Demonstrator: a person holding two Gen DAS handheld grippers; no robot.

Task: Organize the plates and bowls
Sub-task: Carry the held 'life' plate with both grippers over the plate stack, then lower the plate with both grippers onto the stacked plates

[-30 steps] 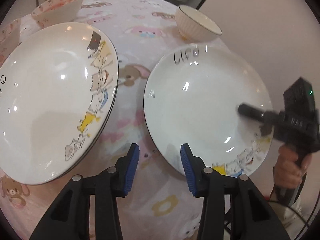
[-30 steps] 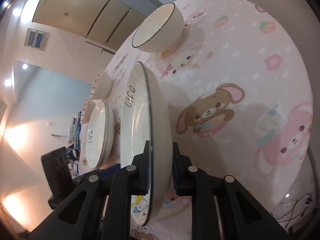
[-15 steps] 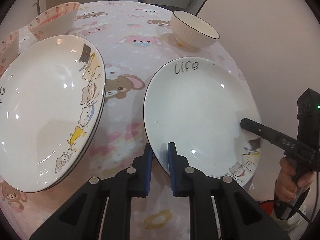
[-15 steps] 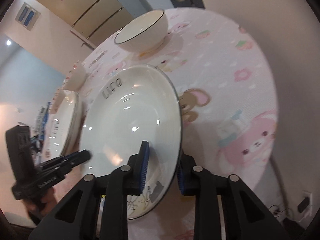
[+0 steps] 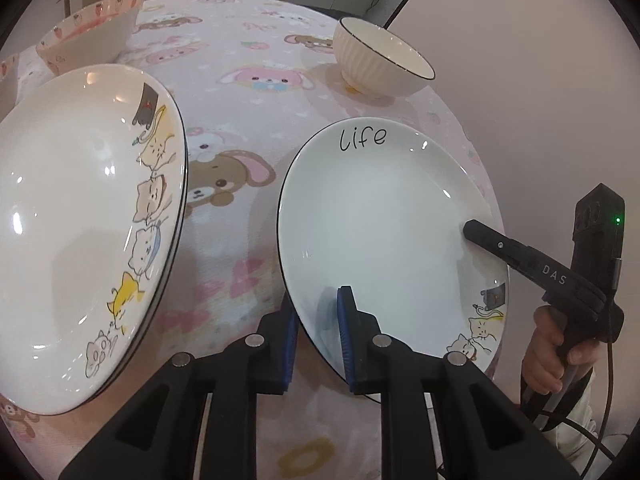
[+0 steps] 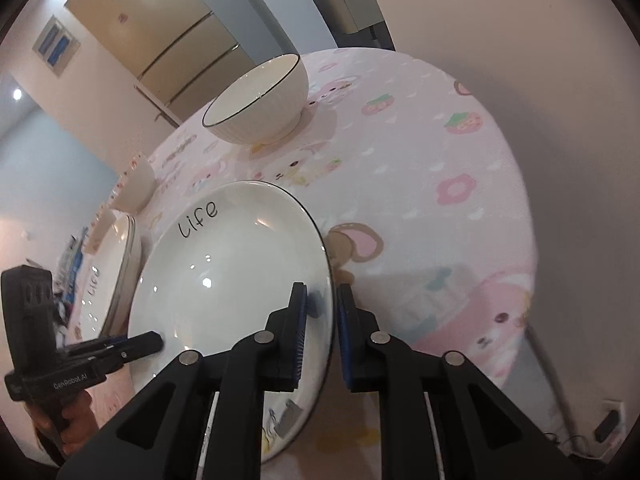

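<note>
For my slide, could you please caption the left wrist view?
Both hand-held grippers clamp the "life" plate's rim.

Right claw [image 6: 320,320] closing on the rim of a white "life" plate [image 6: 224,272]; ribbed bowl [image 6: 260,104] sits beyond the plate on the table [image 6: 460,160].

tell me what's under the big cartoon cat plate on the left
A second plate's dark rim peeks out beneath the cat plate, so it tops a stack on the pink tablecloth. Whether more plates lie below is hidden by the top plate.
</note>
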